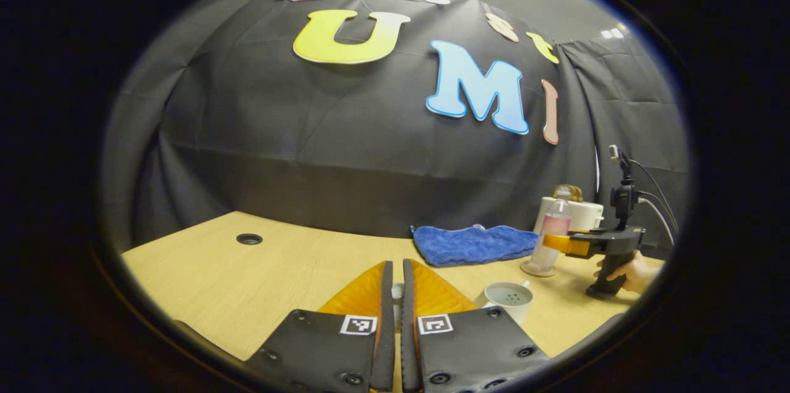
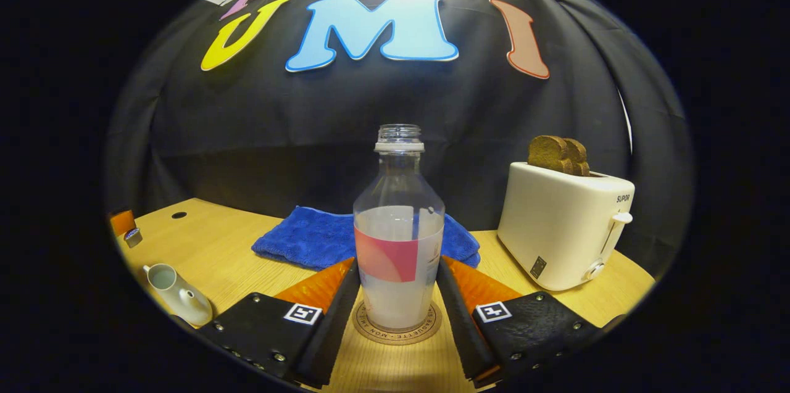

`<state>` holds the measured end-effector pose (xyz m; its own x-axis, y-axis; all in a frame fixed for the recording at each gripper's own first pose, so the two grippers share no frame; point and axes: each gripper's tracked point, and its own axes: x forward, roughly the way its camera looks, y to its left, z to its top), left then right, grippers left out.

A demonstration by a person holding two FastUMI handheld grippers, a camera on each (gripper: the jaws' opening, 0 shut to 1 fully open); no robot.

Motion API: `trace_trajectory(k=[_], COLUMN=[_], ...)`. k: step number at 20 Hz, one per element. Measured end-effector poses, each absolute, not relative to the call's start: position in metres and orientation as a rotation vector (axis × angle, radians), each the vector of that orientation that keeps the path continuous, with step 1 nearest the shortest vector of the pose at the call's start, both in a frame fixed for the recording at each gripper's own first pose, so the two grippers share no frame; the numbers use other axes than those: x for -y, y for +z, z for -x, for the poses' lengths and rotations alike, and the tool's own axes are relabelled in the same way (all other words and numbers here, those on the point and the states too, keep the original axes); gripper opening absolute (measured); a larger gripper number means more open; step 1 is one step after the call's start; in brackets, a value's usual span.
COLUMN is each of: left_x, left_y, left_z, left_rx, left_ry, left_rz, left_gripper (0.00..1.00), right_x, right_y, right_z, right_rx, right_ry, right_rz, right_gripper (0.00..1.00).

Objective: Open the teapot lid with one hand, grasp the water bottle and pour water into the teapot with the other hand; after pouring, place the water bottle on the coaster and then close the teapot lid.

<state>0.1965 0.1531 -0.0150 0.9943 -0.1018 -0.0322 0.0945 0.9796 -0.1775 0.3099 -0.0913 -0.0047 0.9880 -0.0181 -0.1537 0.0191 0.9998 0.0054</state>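
Right gripper point(image 2: 398, 294): fingers spread, one on each side of the water bottle point(image 2: 399, 239); whether both press on the bottle wall cannot be told. The bottle stands upright between the fingers on the round coaster point(image 2: 398, 330), uncapped and about half full. Beyond the fingertips lies a blue towel point(image 2: 321, 239); right of the right finger stands a white toaster point(image 2: 565, 226) with bread slices point(image 2: 558, 155) in its slots; far left of the left finger sits the teapot point(image 2: 176, 291), its top open.

Left gripper point(image 1: 396, 294): fingers drawn nearly together with a narrow slit between them; a small pale item sits in that slit near the tips, and it cannot be identified. The teapot point(image 1: 509, 300) stands just right of the right finger, lid off, its perforated inner strainer showing. Farther right and ahead, the bottle point(image 1: 551, 235) stands on the coaster with the other gripper point(image 1: 558, 243) around it, a hand point(image 1: 632, 273) on that gripper's handle; the towel point(image 1: 472, 244) lies ahead of the fingertips on the wooden table point(image 1: 247, 282).
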Motion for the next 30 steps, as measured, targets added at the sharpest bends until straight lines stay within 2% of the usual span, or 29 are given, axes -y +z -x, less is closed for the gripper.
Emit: trace_trajectory(k=[4,7,18,23,30], left_x=[-0.153,-0.153,-0.153,-0.151,-0.125], left_y=[-0.013,-0.014,-0.010,-0.011,-0.003], left_z=[-0.195,-0.196,-0.193,-0.193,-0.193], left_rx=[-0.041,-0.041,-0.022,-0.014,-0.019], left_ry=[-0.100,-0.099,-0.097,-0.098,-0.146], left_rz=[0.176,0.175,0.184,0.173,0.149], left_gripper=[0.12,0.12,0.12,0.10,0.12], right_x=[0.091,0.091,0.087,0.066,0.032], right_y=[-0.004,0.000,0.014,0.024,0.032], right_z=[-0.311,-0.309,-0.254,-0.213,-0.152], right_rx=[-0.159,-0.155,-0.076,-0.023,0.034], right_ry=[-0.017,-0.023,-0.075,-0.058,0.003], right_rz=[-0.047,-0.051,-0.009,0.024,0.110], right_gripper=[0.77,0.94,0.95,0.95,0.95])
